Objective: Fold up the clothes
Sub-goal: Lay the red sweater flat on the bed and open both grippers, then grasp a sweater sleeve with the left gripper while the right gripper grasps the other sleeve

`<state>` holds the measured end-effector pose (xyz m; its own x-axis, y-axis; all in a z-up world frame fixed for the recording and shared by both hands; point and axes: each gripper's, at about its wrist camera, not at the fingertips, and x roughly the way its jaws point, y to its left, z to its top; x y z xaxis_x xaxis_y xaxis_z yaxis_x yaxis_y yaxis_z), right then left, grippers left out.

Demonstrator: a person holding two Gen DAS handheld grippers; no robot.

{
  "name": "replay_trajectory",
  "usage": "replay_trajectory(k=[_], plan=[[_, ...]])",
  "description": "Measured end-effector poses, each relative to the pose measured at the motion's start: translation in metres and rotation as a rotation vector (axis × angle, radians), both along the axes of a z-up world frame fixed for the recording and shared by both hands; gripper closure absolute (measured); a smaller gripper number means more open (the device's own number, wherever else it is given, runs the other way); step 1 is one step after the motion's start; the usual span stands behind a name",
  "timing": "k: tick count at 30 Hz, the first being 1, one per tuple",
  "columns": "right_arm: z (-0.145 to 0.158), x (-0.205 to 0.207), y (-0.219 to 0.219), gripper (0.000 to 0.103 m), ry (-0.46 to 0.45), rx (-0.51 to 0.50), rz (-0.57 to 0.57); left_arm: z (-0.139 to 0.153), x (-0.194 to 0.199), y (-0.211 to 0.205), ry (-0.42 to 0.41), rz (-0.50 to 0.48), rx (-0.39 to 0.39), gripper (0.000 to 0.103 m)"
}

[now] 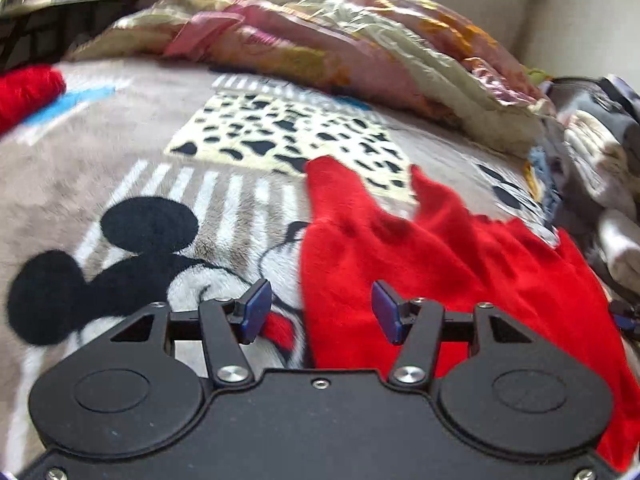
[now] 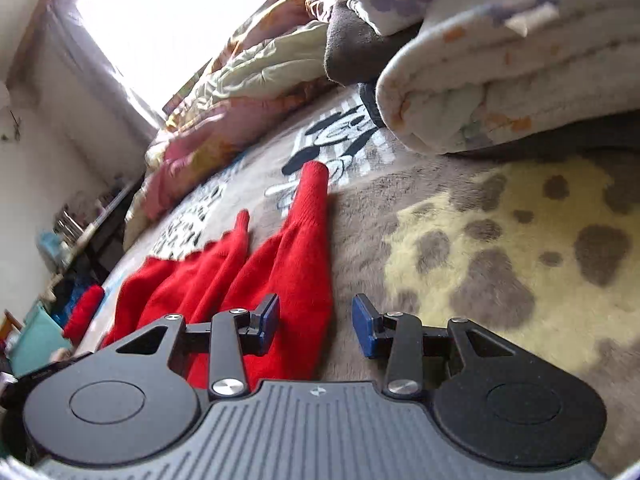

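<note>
A red knit sweater (image 1: 440, 256) lies crumpled on a grey Mickey Mouse blanket (image 1: 120, 152). In the left wrist view my left gripper (image 1: 322, 312) is open and empty, its jaws straddling the sweater's left edge just above the cloth. In the right wrist view the sweater (image 2: 288, 256) lies with a sleeve stretched away from me. My right gripper (image 2: 316, 326) is open and empty, with its left finger over the sweater's right edge and its right finger over the blanket (image 2: 500, 240).
A rumpled floral quilt (image 1: 340, 48) lies along the far side of the bed. A rolled white blanket (image 2: 520, 72) and a pile of clothes (image 1: 600, 168) sit at the right. Another red item (image 1: 28, 88) lies far left. Shelves with clutter (image 2: 72, 220) stand beside the bed.
</note>
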<state>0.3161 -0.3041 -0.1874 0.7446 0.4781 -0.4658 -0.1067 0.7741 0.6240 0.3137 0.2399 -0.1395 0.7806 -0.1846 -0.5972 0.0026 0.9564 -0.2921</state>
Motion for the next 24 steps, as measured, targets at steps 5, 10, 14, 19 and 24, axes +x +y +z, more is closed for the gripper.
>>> replay_trajectory(k=[5, 10, 14, 19, 24], plan=[[-0.009, 0.02, 0.0, 0.06, 0.006, 0.066, 0.023, -0.006, 0.037, 0.016, 0.012, -0.028, -0.118, 0.047], [-0.017, 0.041, -0.001, 0.059, 0.012, 0.132, 0.047, -0.005, 0.064, 0.022, 0.013, -0.066, -0.166, 0.051], [-0.017, 0.036, 0.012, 0.061, -0.044, 0.06, 0.056, -0.005, 0.073, 0.012, 0.018, -0.097, -0.116, 0.081], [-0.018, 0.037, 0.011, 0.071, -0.06, 0.065, 0.055, 0.0, 0.062, 0.001, -0.034, -0.109, -0.042, 0.096], [-0.02, 0.034, 0.008, 0.074, -0.062, 0.068, 0.046, 0.026, 0.027, 0.003, -0.173, -0.039, 0.118, 0.096]])
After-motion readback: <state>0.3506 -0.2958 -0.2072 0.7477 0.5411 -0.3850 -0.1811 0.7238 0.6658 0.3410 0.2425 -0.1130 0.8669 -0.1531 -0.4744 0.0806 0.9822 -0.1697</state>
